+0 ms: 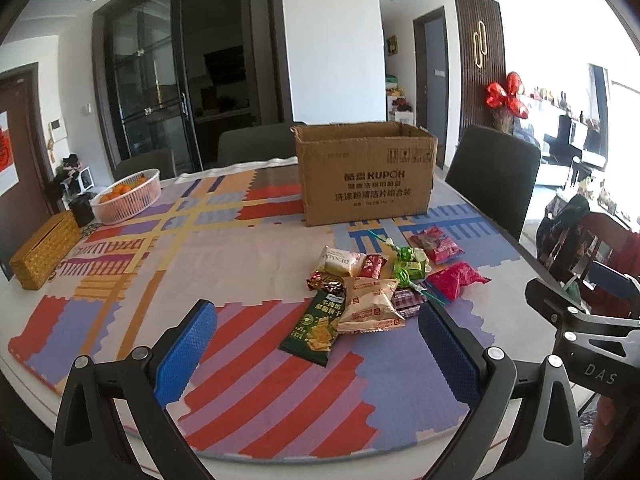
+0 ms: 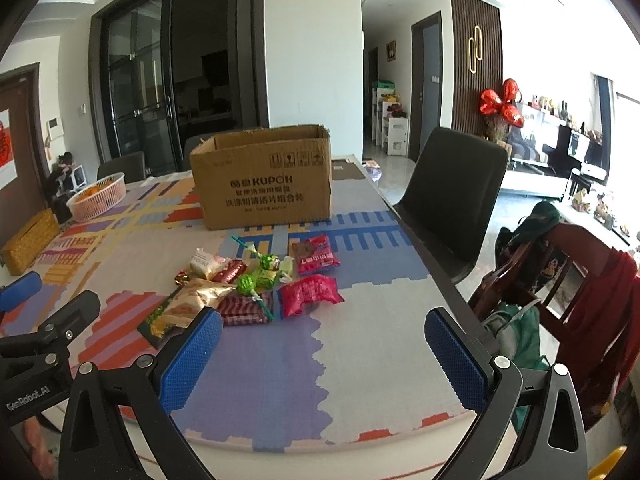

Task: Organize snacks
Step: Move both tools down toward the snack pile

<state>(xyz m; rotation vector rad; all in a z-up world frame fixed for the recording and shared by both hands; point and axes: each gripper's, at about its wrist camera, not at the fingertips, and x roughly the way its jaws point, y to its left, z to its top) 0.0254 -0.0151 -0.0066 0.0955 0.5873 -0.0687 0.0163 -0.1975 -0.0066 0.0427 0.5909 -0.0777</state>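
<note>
A pile of snack packets lies on the patterned tablecloth in front of an open cardboard box (image 1: 366, 174) (image 2: 264, 176). It holds a dark green packet (image 1: 314, 328), a beige chip bag (image 1: 370, 306) (image 2: 196, 300), two red packets (image 1: 456, 278) (image 2: 306, 294), green candies (image 2: 248, 282) and a white packet (image 1: 340, 262). My left gripper (image 1: 318, 338) is open and empty, low over the table just short of the pile. My right gripper (image 2: 324, 346) is open and empty, to the right of the pile and short of it.
A white basket of oranges (image 1: 128, 196) and a woven yellow box (image 1: 46, 250) sit at the table's left. Dark chairs (image 2: 452, 196) stand at the right edge and behind the table. A red chair with clothes (image 2: 580, 292) stands at the right.
</note>
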